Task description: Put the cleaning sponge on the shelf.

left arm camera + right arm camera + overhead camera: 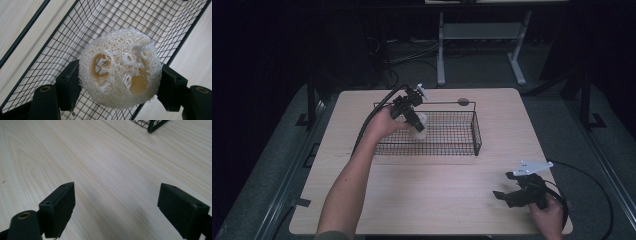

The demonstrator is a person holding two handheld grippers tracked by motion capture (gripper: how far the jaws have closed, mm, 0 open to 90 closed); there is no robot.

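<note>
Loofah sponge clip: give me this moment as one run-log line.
left gripper: shut on loofah sponge, over wire basket | right gripper: open, empty, above table | sponge not released

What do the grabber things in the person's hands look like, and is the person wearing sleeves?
Both are black. The left gripper and the right gripper each have two chunky, blocky black jaws with small round screw holes. A grey three-cornered plate sits on top of the right one, and a thick black cable trails from it. The forearms are bare, with a dark sleeve edge at the bottom.
</note>
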